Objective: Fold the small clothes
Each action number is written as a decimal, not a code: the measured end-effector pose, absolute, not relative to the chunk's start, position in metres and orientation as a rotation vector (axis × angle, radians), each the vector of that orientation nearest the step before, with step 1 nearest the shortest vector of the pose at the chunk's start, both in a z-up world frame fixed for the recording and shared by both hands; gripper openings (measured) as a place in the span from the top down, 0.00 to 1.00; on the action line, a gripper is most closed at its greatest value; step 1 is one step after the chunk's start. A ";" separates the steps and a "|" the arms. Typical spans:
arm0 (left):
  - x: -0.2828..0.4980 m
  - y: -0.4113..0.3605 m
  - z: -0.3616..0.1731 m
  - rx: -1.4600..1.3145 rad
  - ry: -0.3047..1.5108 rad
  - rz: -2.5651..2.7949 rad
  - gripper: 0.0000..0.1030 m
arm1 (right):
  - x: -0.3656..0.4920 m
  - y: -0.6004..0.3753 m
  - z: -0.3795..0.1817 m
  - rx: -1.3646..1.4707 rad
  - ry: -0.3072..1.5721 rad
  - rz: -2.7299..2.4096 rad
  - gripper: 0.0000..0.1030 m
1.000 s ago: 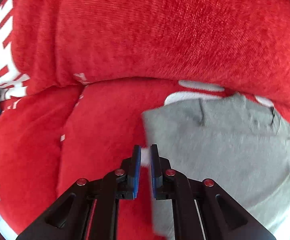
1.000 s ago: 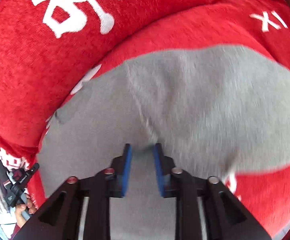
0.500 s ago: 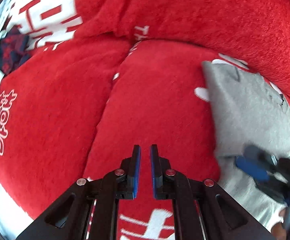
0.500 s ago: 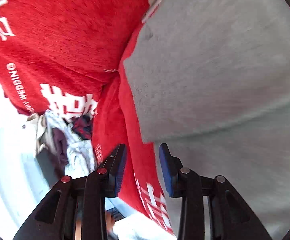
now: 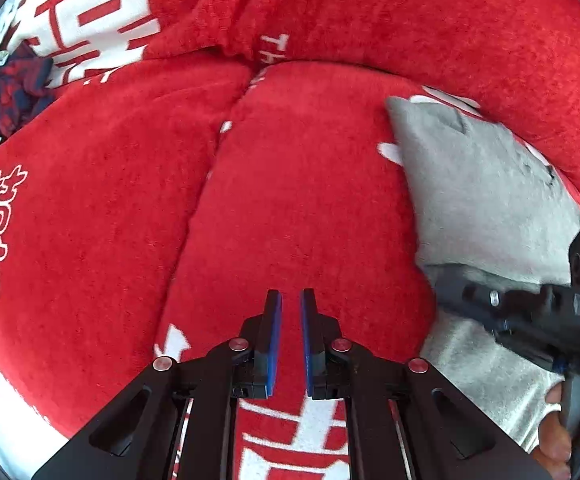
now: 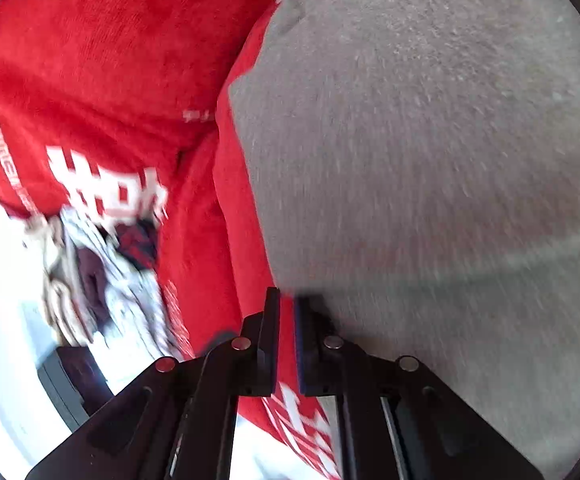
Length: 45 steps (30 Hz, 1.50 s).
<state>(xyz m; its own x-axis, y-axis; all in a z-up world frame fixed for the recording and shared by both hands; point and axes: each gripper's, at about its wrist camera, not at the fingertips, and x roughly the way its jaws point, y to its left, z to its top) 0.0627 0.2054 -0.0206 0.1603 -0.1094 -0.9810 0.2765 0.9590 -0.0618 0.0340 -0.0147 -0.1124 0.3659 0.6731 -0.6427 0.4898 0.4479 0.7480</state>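
Note:
A folded grey garment [image 5: 486, 192] lies on the red sofa seat at the right of the left wrist view and fills the right of the right wrist view [image 6: 430, 160]. My left gripper [image 5: 291, 300] is shut and empty over bare red cushion, left of the garment. My right gripper [image 6: 287, 298] has its jaws nearly together at the garment's lower left edge. The blur hides whether cloth is between them. The right gripper's body [image 5: 530, 312] shows over the garment's near part in the left wrist view.
The red sofa cover [image 5: 290, 184] has white lettering and a seam between two seat cushions. A dark red and navy cloth [image 5: 18, 88] lies at the far left. A pile of other clothes [image 6: 98, 268] lies beyond the sofa's left end.
My left gripper has left the grey garment's corner and moved left over bare cushion. My right gripper swung to the garment's left edge and its jaws narrowed.

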 end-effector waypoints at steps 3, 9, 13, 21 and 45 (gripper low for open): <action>0.057 0.193 -0.017 0.142 1.389 -0.311 0.90 | 0.012 -0.023 -0.096 1.114 1.294 0.166 0.93; 0.043 0.162 -0.016 0.153 1.428 -0.356 0.00 | -0.046 -0.061 -0.073 1.043 1.303 0.042 0.76; 0.030 0.137 -0.010 0.173 1.411 -0.374 0.01 | -0.082 -0.095 -0.064 1.062 1.278 -0.045 0.57; 0.012 0.093 -0.006 0.247 1.430 -0.402 0.02 | -0.139 -0.159 -0.061 1.088 1.263 -0.201 0.57; -0.017 -0.176 -0.036 0.489 1.261 -0.608 0.01 | -0.261 -0.294 -0.060 1.267 1.065 -0.440 0.53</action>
